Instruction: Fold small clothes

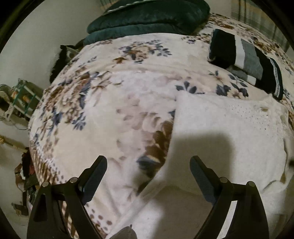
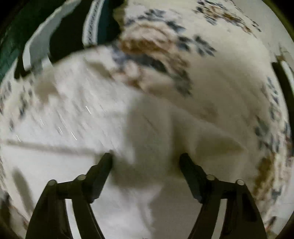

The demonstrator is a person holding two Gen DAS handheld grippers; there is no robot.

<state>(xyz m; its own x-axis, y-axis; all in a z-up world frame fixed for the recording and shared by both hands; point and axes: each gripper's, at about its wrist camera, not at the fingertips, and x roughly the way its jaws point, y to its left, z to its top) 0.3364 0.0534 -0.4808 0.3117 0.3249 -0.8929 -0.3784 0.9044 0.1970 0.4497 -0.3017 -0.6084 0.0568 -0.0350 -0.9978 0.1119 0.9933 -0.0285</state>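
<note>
A white small garment with tiny sparkling dots lies spread on a floral blanket. My left gripper hovers wide open over the garment's left edge, nothing between its fingers. The right wrist view is blurred. There my right gripper points down at the same white garment, jaws open, with a raised fold of the white cloth lying between the fingertips. I cannot see the pads pressing on it. A folded dark garment with white and grey stripes rests beyond the white one.
Dark green bedding is piled at the bed's far end. The bed drops off at the left, where a green-framed rack and floor clutter stand. The striped garment shows at the upper left in the right wrist view.
</note>
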